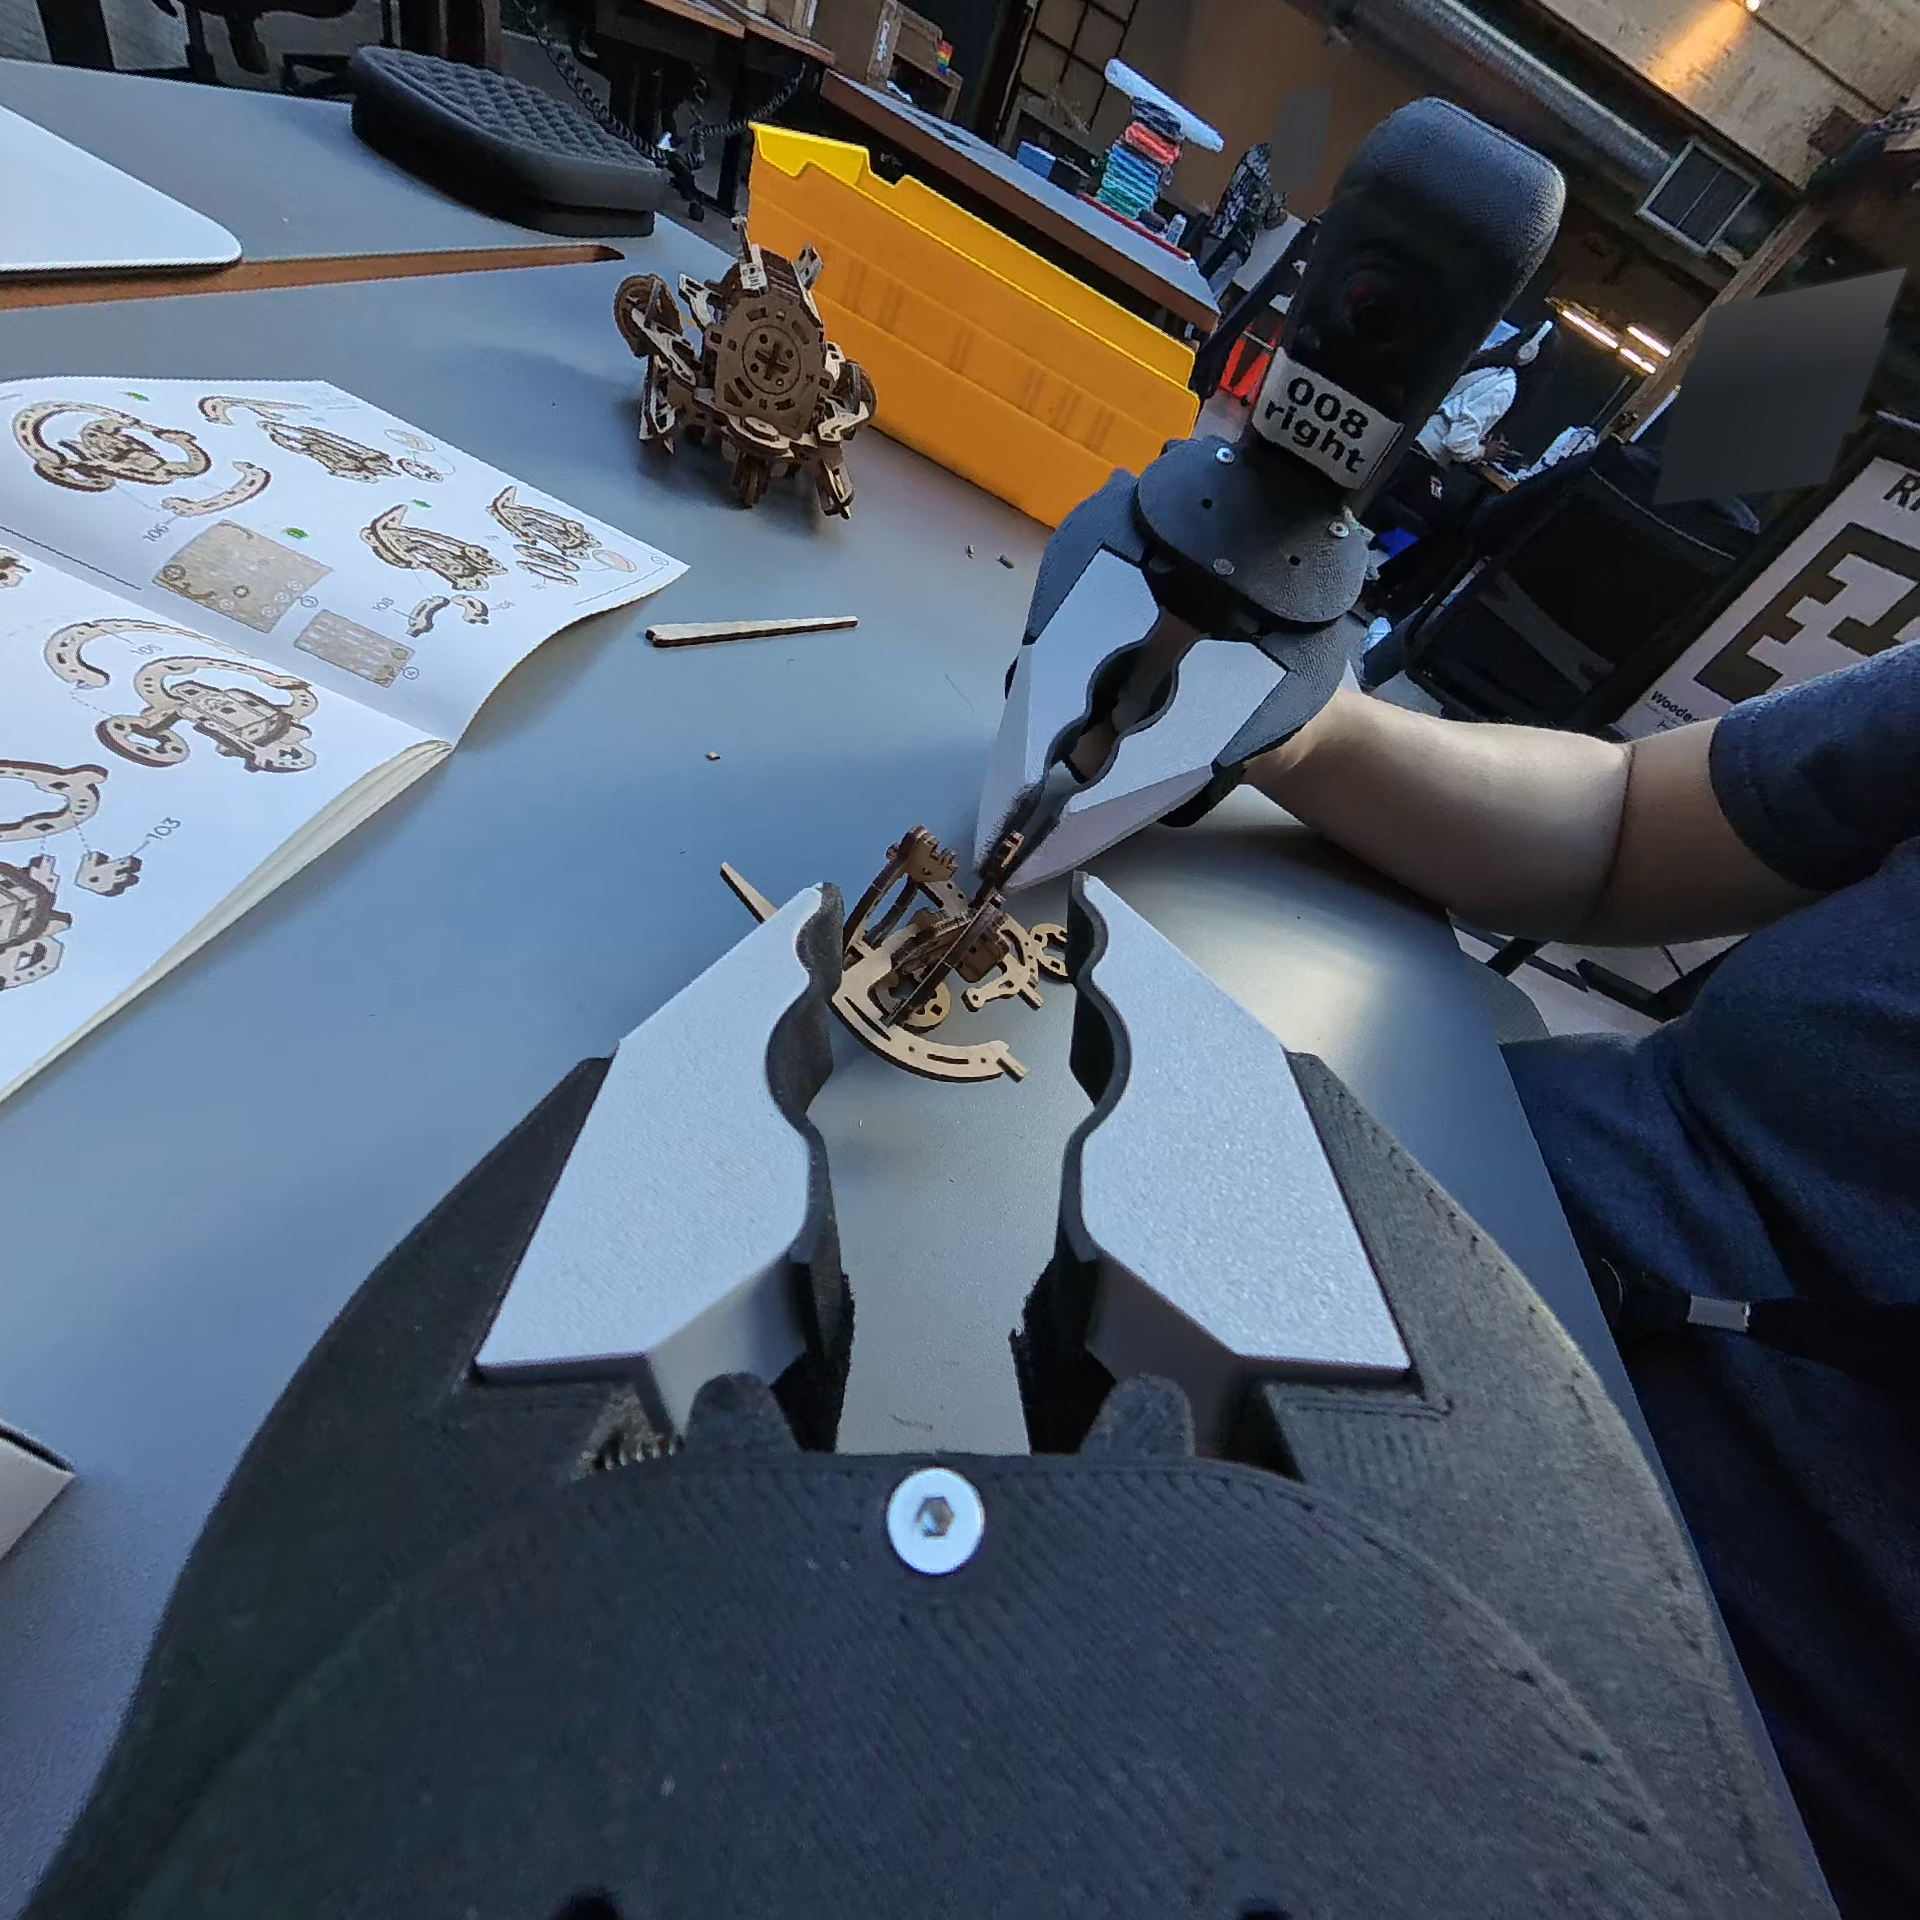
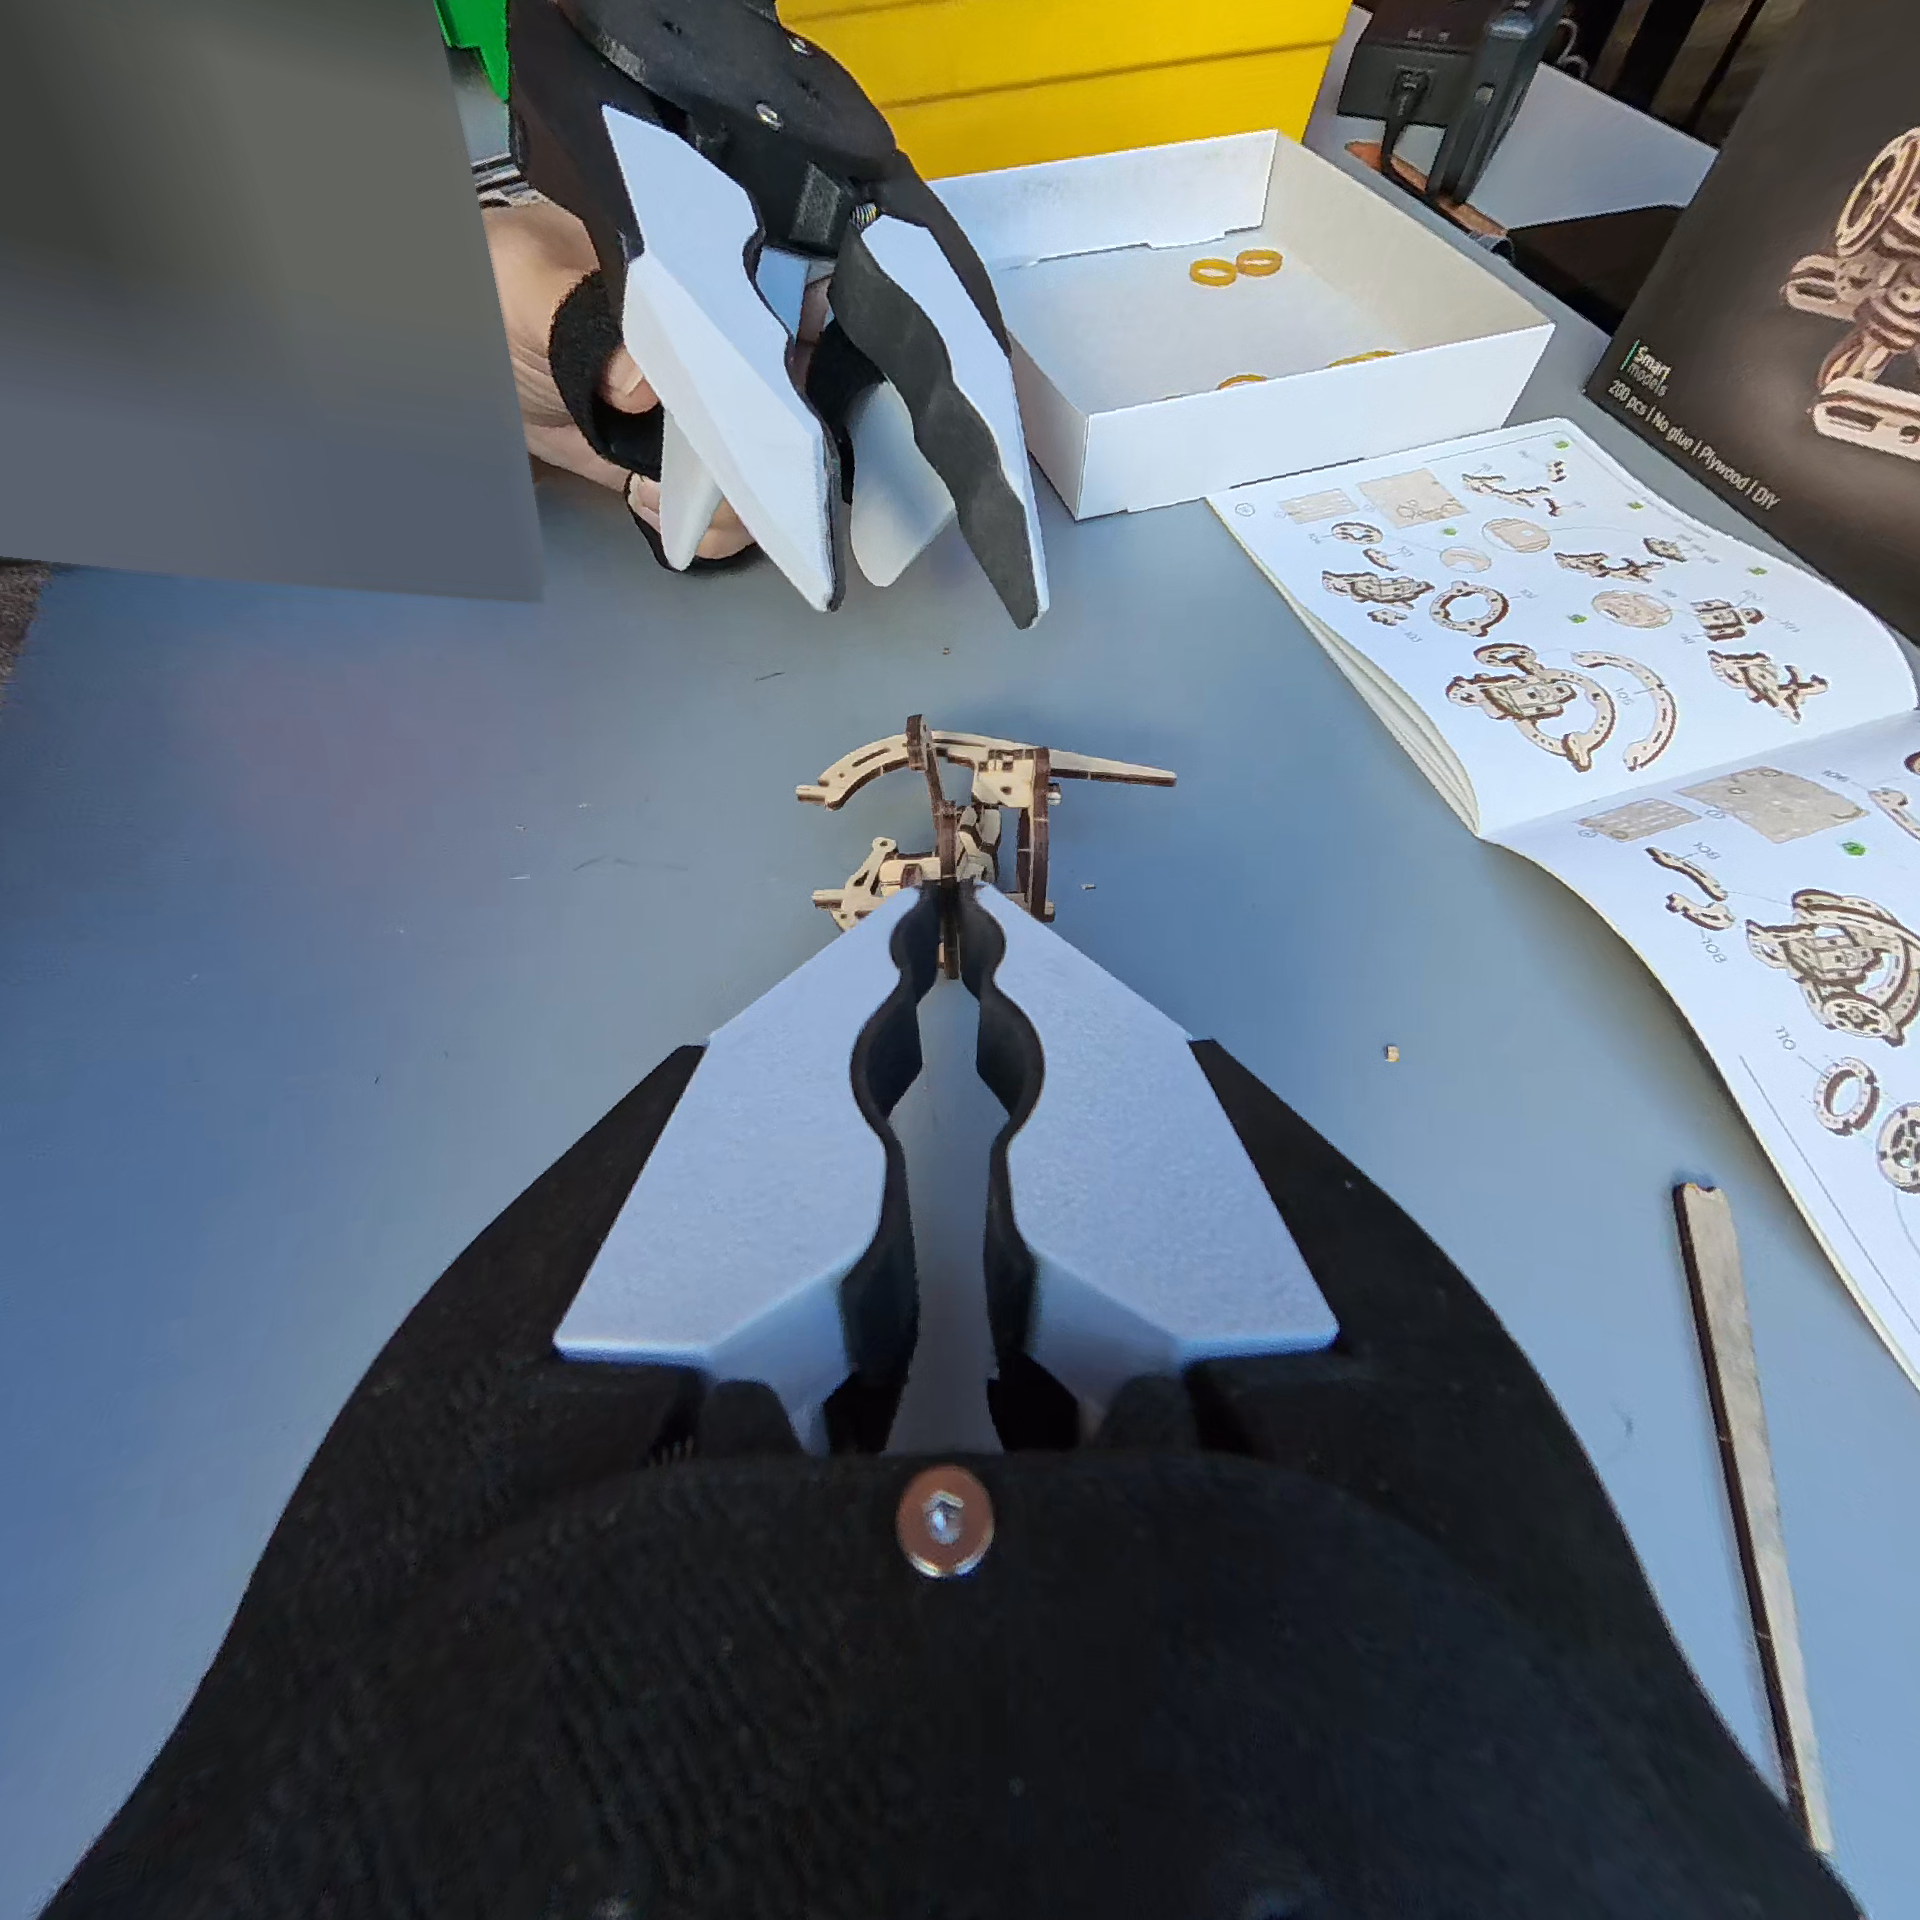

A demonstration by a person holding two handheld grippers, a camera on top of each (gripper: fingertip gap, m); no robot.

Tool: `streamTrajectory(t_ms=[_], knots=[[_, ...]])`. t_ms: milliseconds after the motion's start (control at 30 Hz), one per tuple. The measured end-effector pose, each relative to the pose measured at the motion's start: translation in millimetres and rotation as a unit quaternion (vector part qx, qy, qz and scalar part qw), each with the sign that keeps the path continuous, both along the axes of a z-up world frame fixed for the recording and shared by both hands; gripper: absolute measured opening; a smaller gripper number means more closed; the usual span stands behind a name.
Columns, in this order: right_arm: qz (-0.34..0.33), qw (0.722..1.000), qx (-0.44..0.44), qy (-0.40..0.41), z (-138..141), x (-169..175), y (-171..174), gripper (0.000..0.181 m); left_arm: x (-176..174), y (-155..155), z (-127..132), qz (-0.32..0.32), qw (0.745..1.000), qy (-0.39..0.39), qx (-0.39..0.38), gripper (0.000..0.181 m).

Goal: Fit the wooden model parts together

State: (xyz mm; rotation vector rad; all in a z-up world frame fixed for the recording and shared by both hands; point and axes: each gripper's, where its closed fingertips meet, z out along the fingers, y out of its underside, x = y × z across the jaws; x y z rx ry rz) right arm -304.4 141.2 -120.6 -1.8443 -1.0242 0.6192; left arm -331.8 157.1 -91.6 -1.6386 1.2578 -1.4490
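On the grey table (image 2: 312,935), my right gripper (image 2: 948,914) pinches the light, brittle wooden sub-assembly (image 2: 966,821) by one thin upright plate; my left gripper (image 1: 945,925) gapes empty.

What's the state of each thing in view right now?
Left claw: open, holding nothing, around the subassembly.
Right claw: shut on a thin dark wooden piece.
Small pale laser-cut wooden subassembly: partly built, resting on the grey table.
Brown finished wooden model: assembled, standing upright.
White instruction booklet: open, flat.
Shallow white cardboard box: open.
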Motion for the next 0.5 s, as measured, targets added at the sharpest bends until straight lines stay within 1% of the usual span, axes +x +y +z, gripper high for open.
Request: streamTrajectory(t_ms=[133,267,500], knots=[[0.009,1.000,0.010,-0.009,0.7,-1.7,-1.0,0.001,0.0,-0.5,-0.1,-0.001,1.000,0.000,0.001,0.042],[0.014,1.000,0.001,-0.013,-1.3,-5.4,-2.0,0.001,0.2,-0.6,-0.5,-0.002,1.000,0.001,-0.001,0.042],[0.013,0.997,0.026,-0.078,-1.0,-5.6,-2.4,0.001,-0.2,-0.6,-0.1,-0.002,1.000,0.000,0.002,0.042]])
